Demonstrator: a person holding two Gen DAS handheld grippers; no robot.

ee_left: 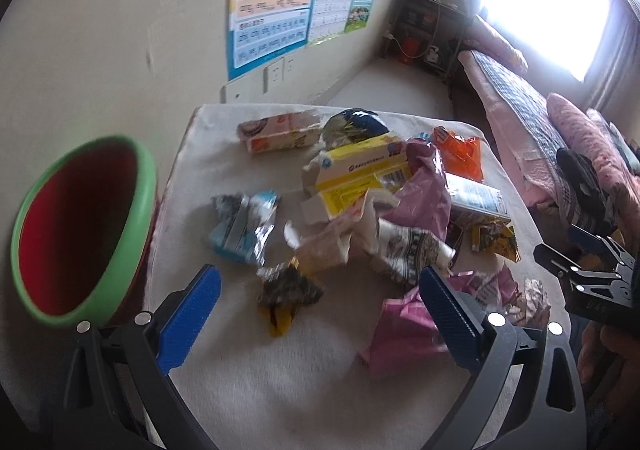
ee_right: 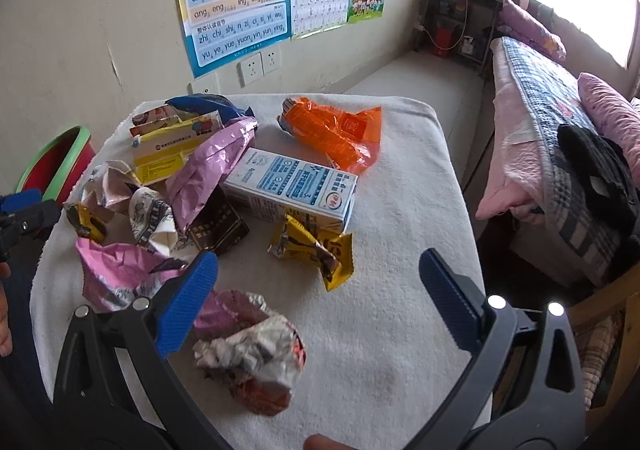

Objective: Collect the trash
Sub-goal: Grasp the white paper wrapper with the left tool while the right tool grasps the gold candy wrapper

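Left hand-held gripper [ee_left: 320, 306]: jaws spread wide, nothing between them, blue ribbed pads; it hangs low in the left wrist frame over the near part of the desk
Right hand-held gripper [ee_right: 318, 290]: jaws spread wide and holding nothing, at the bottom of the right wrist frame
Desk [ee_right: 400, 190]: covered with a white towel-like cloth of nubbly texture, faint stain at lower centre of the right wrist frame
Dark foil wrapper [ee_left: 288, 292]: crumpled, black and yellow, lying between the left gripper's fingers but further ahead on the cloth, not touched
Silver-blue wrapper [ee_left: 244, 226]: crinkled foil, centre left of the left wrist frame, apart from the main heap
Pink bag [ee_left: 400, 334]: glossy crumpled plastic, just beside the left gripper's right finger
Crumpled ball [ee_right: 256, 354]: pink, white and red wrapper, just beside the right gripper's left finger, at lower centre
Yellow wrapper [ee_right: 316, 250]: creased foil, centre of the right wrist frame, ahead of the open jaws
Milk carton [ee_right: 292, 186]: rectangular white and blue box lying on its side, touching the yellow wrapper
Orange bag [ee_right: 336, 134]: shiny film, upper centre, behind the carton
Bin [ee_left: 80, 226]: round, green rim, red inside, at the desk's left edge
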